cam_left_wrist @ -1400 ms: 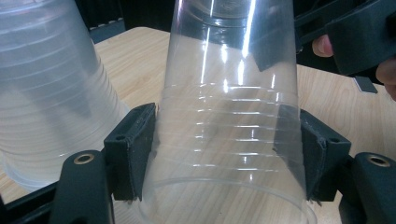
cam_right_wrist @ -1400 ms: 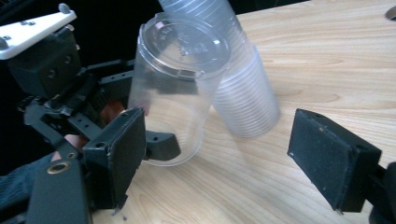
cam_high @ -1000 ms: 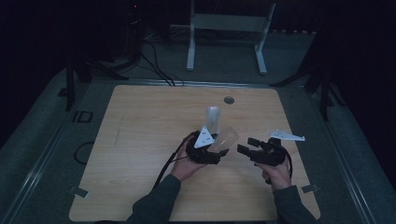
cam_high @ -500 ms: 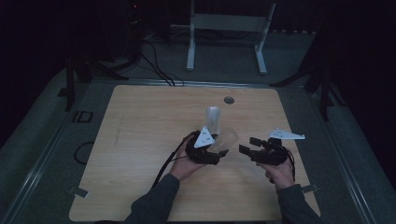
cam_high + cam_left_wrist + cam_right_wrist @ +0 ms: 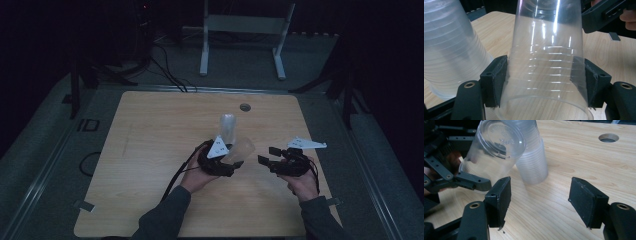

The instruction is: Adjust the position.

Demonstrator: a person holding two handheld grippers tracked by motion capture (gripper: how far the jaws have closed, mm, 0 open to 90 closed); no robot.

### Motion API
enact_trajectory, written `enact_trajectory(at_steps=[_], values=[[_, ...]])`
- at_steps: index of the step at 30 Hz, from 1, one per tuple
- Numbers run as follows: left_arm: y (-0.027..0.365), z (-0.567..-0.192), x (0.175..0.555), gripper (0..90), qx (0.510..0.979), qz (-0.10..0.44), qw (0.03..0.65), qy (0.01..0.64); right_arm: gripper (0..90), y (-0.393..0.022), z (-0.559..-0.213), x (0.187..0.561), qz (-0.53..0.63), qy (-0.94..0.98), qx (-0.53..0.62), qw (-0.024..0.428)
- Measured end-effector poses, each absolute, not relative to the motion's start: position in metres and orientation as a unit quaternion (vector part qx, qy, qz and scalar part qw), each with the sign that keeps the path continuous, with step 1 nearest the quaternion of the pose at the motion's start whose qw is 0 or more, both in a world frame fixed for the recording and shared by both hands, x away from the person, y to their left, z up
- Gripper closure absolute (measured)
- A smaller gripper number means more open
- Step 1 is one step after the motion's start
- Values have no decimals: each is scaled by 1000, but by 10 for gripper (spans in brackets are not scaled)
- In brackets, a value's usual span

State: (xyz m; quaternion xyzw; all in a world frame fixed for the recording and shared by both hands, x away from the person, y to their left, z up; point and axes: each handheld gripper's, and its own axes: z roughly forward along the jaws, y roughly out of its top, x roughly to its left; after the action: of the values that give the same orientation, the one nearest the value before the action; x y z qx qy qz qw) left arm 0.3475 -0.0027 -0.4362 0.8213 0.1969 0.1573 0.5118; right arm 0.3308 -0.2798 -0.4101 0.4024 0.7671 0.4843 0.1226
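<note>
My left gripper (image 5: 226, 161) (image 5: 544, 82) is shut on a single clear plastic cup (image 5: 546, 50) (image 5: 240, 150) (image 5: 496, 150), which is tilted, with its base toward the right gripper. Both pads (image 5: 499, 77) press the cup's ribbed wall near the rim. A stack of clear cups (image 5: 227, 127) (image 5: 449, 50) (image 5: 532, 162) stands upside down on the table just behind it. My right gripper (image 5: 267, 156) (image 5: 541, 202) hovers to the right of the held cup. Its jaws have just been closing, they are still apart, and nothing is between them.
The wooden table (image 5: 150, 150) has a round cable hole (image 5: 244, 107) (image 5: 608, 137) near its far edge. A cable (image 5: 180, 170) trails from the left gripper toward the person. A metal stand (image 5: 240, 30) is on the floor beyond the table.
Both hands stay where they were. The right gripper's jaws look a little closer together than before. The left gripper keeps its hold on the cup.
</note>
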Motion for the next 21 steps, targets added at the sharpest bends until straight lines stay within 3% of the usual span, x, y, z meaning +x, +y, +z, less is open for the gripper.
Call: enact_trajectory(at_steps=[21], values=[[-3, -435, 348, 312, 837, 160, 490, 184, 366, -273, -405, 331, 424, 807, 378, 162]])
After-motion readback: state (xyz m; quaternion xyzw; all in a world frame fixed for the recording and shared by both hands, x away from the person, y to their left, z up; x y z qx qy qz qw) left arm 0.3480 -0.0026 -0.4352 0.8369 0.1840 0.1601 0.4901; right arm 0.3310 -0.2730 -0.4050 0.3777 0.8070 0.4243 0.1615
